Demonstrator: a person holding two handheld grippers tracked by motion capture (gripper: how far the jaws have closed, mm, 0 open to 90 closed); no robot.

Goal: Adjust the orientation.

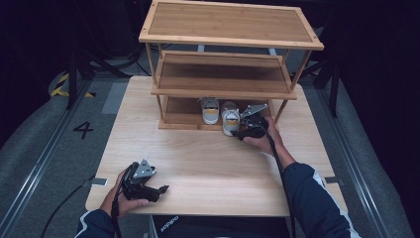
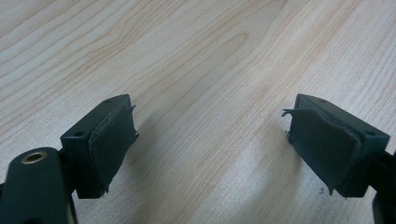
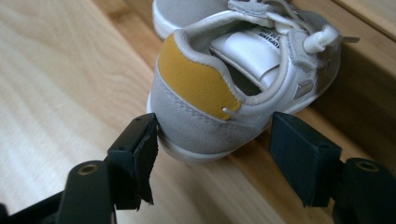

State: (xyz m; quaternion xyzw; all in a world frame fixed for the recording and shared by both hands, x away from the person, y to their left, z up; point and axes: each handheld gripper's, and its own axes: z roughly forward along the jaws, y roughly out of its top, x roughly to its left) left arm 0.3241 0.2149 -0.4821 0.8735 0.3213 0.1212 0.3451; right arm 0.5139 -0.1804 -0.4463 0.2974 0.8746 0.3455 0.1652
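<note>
1. The table (image 1: pixel 198 163) is a light wooden surface spanning the middle of the high view.
2. The rack (image 1: pixel 230 22), a three-tier bamboo unit, stands on the far half of the table, with its bottom shelf resting at table level.
3. The right shoe (image 1: pixel 231 121), white and grey with a yellow heel patch, sits at the front right of the bottom shelf, heel toward the near side and overhanging the shelf edge. The left shoe (image 1: pixel 210 110) stands just beside it on the left, farther in on the shelf.
4. The right gripper (image 1: pixel 246 130) is held at the heel of the right shoe. In the right gripper view its jaws stand apart on either side of the heel (image 3: pixel 201 107); the left pad (image 3: pixel 144 154) touches the sole edge, and the right pad is just beside the shoe.
5. The left gripper (image 1: pixel 163 189) rests low at the near left of the table, well apart from the rack. Its jaws are spread wide over bare wood, holding nothing.
</note>
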